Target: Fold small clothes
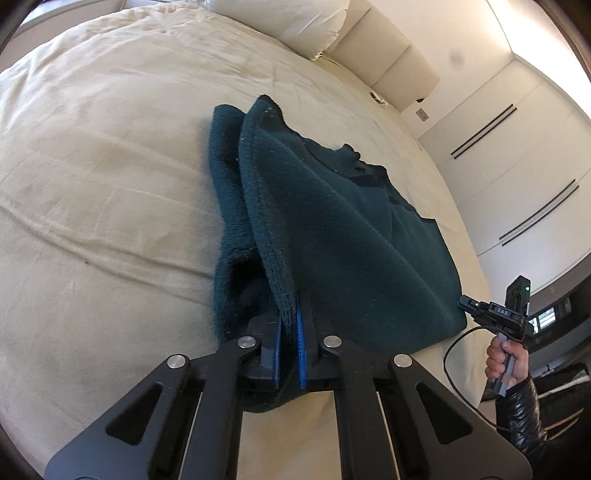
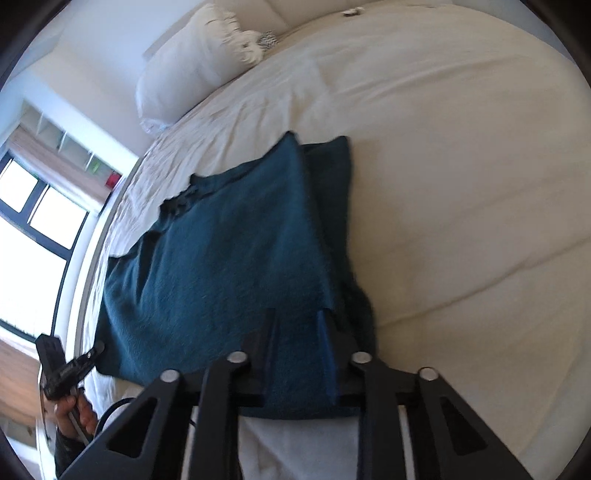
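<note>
A dark teal fleece garment lies partly folded on a cream bed, one layer raised as a ridge. My left gripper is shut on its stitched hem, the cloth pinched between the blue pads. In the left wrist view my right gripper sits at the garment's near right corner, held by a hand. In the right wrist view the garment fills the gap of my right gripper, which is shut on a thick fold. My left gripper shows at the lower left corner of the cloth.
White pillows and a padded headboard lie at the far end of the bed. White wardrobe doors stand beyond the bed's right edge. A window is on the other side. Bare cream cover surrounds the garment.
</note>
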Motion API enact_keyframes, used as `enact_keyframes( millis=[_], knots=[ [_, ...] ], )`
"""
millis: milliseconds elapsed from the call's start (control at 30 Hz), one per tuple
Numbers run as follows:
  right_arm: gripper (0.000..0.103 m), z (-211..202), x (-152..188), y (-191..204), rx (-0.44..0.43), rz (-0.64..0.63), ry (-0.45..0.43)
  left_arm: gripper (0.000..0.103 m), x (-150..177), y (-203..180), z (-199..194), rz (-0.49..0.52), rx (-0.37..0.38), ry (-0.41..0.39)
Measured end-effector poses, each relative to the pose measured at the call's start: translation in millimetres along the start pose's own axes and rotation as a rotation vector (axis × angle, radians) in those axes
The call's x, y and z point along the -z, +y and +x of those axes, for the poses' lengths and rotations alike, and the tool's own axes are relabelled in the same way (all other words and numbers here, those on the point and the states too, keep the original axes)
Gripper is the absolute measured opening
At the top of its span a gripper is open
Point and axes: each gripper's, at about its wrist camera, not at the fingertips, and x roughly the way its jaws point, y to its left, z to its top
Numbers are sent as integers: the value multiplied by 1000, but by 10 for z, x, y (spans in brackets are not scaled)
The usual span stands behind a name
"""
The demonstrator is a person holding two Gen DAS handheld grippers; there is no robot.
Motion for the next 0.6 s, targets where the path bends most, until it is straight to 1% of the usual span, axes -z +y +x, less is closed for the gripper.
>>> enact_keyframes(
  millis=[67, 133, 200, 267, 300, 333, 433, 600],
  knots=[
    [13, -55, -9, -57, 19, 27, -29, 5, 18, 45, -20, -16, 9, -2],
    [14, -99, 0, -84, 12, 44, -46, 5, 34, 65, -21, -22, 9, -1],
    [14, -36, 23, -30, 5, 8, -1, 5, 52, 66, -13, -20, 8, 3],
    [14, 4, 51, 49, 24, -35, 18, 5, 66, 44, -5, -13, 6, 5],
    [13, 7, 63, 79, 30, -50, 17, 5, 70, 36, -7, -9, 5, 5],
    [8, 6, 66, 92, 31, -53, 17, 5, 73, 32, -10, -7, 3, 7],
    [2, -14, 65, 71, 49, -47, 7, 4, 84, 67, -36, -12, -12, 12],
    [1, -145, 86, -38, 81, -4, -29, 4, 172, 210, -79, -45, -16, 18]
  ],
)
